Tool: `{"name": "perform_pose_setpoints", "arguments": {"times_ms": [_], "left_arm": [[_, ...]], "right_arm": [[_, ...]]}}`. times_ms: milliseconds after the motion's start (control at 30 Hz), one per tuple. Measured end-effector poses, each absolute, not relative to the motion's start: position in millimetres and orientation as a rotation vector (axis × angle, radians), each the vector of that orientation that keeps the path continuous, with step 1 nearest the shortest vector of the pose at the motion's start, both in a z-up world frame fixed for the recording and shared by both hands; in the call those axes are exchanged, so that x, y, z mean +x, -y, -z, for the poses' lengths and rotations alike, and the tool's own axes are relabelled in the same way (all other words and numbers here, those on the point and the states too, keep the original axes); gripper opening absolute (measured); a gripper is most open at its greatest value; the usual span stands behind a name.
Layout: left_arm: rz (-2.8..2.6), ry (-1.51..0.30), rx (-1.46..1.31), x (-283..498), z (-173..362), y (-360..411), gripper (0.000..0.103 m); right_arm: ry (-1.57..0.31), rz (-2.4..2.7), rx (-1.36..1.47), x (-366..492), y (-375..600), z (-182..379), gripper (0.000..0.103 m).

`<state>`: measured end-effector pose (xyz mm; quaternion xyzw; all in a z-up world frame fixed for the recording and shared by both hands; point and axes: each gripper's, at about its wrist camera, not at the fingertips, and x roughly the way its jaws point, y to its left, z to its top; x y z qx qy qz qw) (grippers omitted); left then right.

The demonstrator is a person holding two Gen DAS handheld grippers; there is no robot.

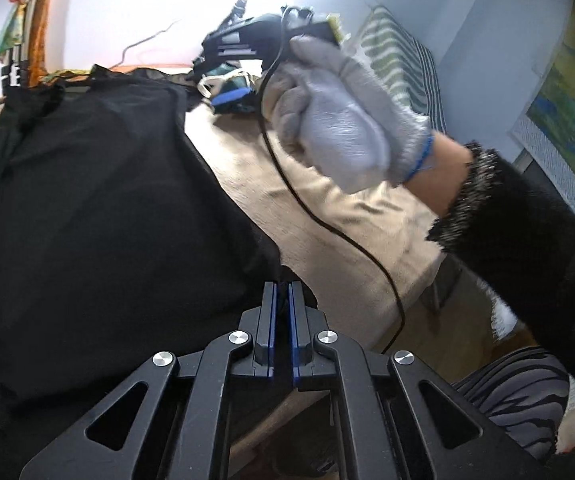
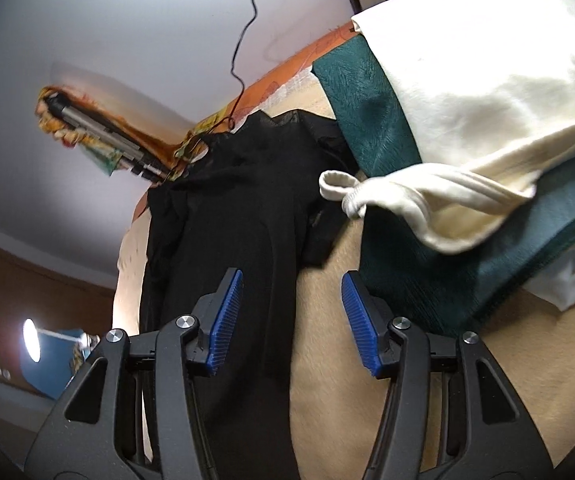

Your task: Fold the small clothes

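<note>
A black garment (image 1: 87,184) lies spread over the beige surface (image 1: 327,216) and fills the left of the left wrist view. My left gripper (image 1: 283,294) is shut on the black garment's near edge, and dark cloth shows between its blue pads. A hand in a grey glove (image 1: 327,120) holds the other tool above the far end of the cloth. In the right wrist view my right gripper (image 2: 292,280) is open, with nothing between its fingers. It hovers over the edge of the black garment (image 2: 239,208), where the cloth meets the beige surface (image 2: 347,380).
A green cloth (image 2: 387,200) and a cream one (image 2: 487,100) are piled at the right, beside the black garment. A thin black cable (image 1: 327,226) trails across the surface. A striped cushion (image 1: 403,64) stands at the back, and a striped fabric (image 1: 519,392) lies at the lower right.
</note>
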<state>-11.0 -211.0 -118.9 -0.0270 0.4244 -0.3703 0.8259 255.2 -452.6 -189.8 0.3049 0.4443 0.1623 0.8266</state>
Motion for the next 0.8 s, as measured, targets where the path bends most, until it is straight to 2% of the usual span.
{"name": "perform_pose_setpoints", "arguments": {"times_ms": [100,267,367,433,467,800], "left_arm": [[0.787,-0.891,-0.068,-11,116,204,0.004],[0.791,-0.890,-0.083,-13,115,193,0.004],[0.787,-0.891,-0.094,-9,115,188,0.004],[0.789,-0.888,-0.100,-7,115,184,0.004],[0.786,-0.890,-0.104,-7,116,182,0.004],[0.801,-0.908,-0.190,-10,118,161,0.003]], "right_arm": [[-0.936,-0.304,0.704,267,450,195,0.054],[-0.937,-0.223,0.742,290,442,203,0.043],[-0.935,-0.190,0.754,303,437,208,0.030],[-0.927,-0.177,0.757,309,434,208,0.010],[-0.929,-0.177,0.753,312,434,209,0.007],[-0.871,-0.171,0.326,319,376,145,0.004]]}}
